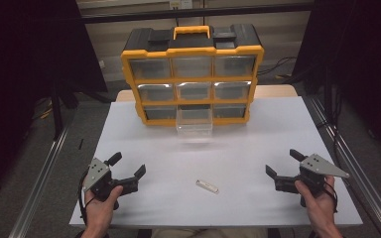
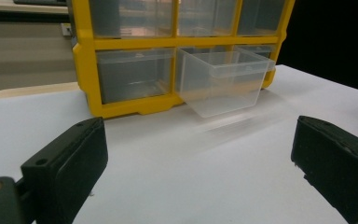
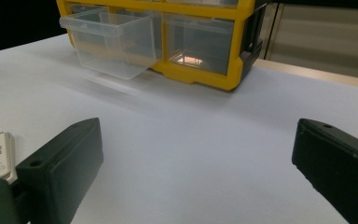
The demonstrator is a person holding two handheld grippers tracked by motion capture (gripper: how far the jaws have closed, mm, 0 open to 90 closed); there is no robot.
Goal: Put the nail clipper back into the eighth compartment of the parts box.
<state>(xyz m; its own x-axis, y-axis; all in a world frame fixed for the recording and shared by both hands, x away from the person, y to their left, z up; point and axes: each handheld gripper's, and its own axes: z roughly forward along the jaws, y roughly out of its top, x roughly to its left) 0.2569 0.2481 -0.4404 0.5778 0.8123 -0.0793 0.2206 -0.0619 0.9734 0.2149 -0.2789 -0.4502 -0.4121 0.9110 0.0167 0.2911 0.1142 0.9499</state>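
A small white flat stick (image 1: 207,186), possibly a USB drive, lies on the white table (image 1: 278,134) between both grippers. The left gripper (image 1: 127,166) and right gripper (image 1: 284,162) rest with jaws apart, empty. The yellow-framed drawer cabinet (image 1: 192,74) has its clear plastic bottom-middle drawer (image 1: 194,121) pulled out, presumably to receive the stick.

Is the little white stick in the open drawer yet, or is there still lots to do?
Not yet. Done: the bottom middle drawer of the yellow organizer is pulled out and looks empty. In hand: nothing; the left gripper and right gripper are both open, resting at the near corners of the table. Left: the little white stick lies between them, likely to be picked up, dropped in the drawer, and the drawer pushed shut.
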